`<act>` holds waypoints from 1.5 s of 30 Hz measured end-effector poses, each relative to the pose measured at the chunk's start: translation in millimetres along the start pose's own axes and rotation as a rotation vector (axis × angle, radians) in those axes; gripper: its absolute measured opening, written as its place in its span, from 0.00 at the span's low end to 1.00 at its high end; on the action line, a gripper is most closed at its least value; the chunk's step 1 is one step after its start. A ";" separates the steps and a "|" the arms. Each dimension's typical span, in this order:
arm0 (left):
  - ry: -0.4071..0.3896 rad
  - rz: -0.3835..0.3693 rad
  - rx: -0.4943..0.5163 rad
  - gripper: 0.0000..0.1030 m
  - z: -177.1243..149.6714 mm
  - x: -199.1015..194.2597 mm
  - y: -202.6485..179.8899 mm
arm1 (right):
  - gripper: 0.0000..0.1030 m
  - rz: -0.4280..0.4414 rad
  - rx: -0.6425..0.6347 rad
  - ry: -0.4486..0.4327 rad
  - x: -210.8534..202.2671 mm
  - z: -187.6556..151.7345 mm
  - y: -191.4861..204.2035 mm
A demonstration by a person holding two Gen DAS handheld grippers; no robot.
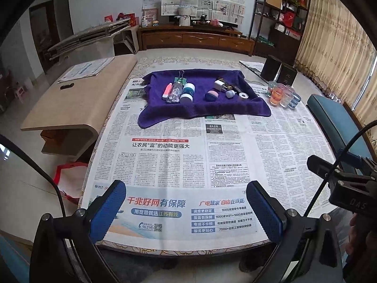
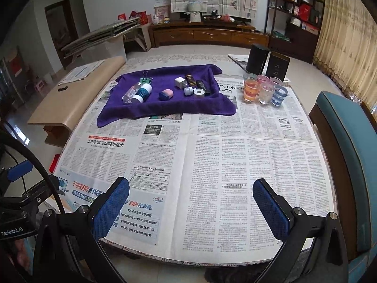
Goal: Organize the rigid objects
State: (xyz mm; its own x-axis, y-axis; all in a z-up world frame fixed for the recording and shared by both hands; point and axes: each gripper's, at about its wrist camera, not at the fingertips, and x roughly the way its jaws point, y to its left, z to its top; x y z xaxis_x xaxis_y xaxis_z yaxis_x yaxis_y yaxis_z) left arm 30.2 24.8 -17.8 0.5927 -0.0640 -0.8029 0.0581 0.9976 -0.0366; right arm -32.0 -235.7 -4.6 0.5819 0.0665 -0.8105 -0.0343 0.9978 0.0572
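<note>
Rigid objects lie on the towel [image 1: 202, 108], straight ahead of both grippers and well apart from them, across bare newspaper [image 1: 179, 165]. The left gripper [image 1: 186, 210] and right gripper [image 2: 190, 210] hover at the near table edge, jaws spread wide and empty, pads blue and knurled. The towel sits slightly nearer the left gripper's axis. On its left half: a clear bottle [image 1: 174, 92] and white jar [image 1: 187, 92], long axes pointing away. On its right half: a pink-blue case [image 1: 211, 95], white plug [image 1: 219, 85] and tape roll [image 1: 242, 95]. Right of the towel stand glass cups [image 2: 264, 89].
</note>
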 end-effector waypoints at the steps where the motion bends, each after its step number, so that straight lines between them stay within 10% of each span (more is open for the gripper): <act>1: -0.001 0.002 -0.002 1.00 -0.1 -0.3 1.0 | 1.00 -0.002 0.002 -0.003 -0.8 0.4 -0.5; 45: -0.001 0.013 0.002 1.00 -4.2 -10.0 0.3 | 1.00 -0.026 0.001 -0.027 -20.1 -2.2 -3.2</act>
State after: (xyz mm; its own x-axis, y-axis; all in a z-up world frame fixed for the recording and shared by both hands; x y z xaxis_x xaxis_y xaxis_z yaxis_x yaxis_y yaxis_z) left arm 20.9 25.8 -12.3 0.5941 -0.0507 -0.8028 0.0521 0.9983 -0.0245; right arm -45.4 -240.3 10.3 0.6045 0.0404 -0.7956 -0.0178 0.9991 0.0372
